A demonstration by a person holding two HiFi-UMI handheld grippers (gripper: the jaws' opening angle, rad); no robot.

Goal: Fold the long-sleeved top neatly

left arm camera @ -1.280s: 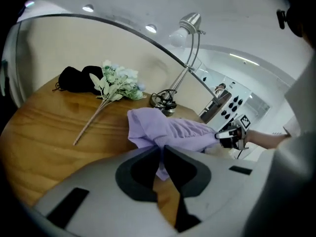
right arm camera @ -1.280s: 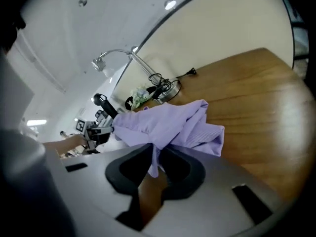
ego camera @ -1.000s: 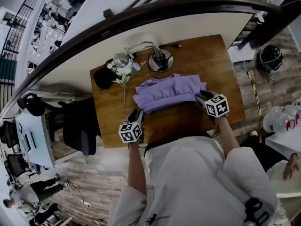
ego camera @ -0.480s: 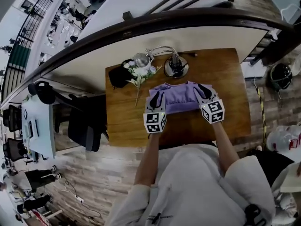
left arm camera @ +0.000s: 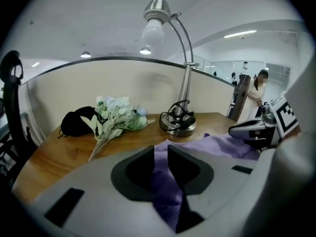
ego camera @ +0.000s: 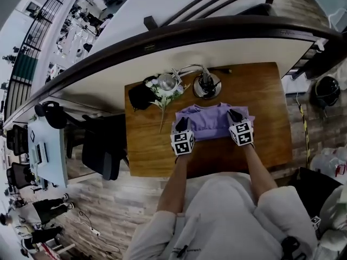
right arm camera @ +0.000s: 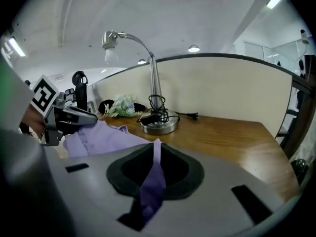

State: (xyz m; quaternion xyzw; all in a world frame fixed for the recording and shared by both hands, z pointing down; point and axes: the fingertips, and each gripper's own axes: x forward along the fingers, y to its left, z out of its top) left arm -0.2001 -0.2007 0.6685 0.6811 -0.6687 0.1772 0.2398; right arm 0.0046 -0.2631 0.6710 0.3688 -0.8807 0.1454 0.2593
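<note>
Both of your grippers have cloth in them right now. The left gripper has just been closing and its jaws are pinched on a fold of the lilac long-sleeved top. The right gripper has just been clamping down too, with a thin ridge of the same fabric running up between its jaws.

The top sits partly folded on the wooden desk, just in front of the base of the desk lamp, with one gripper at each end of it.

Handling-wise I'd guess it's light, soft and floppy (looks like a ribbed knit, so probably stretchy), so it'll sag and bunch wherever you're not supporting it. I'd grab right at the corners of the folded edge, through all the layers, with both hands level so the crease comes out straight. The bite on the right looks thin, so it could slip.
</note>
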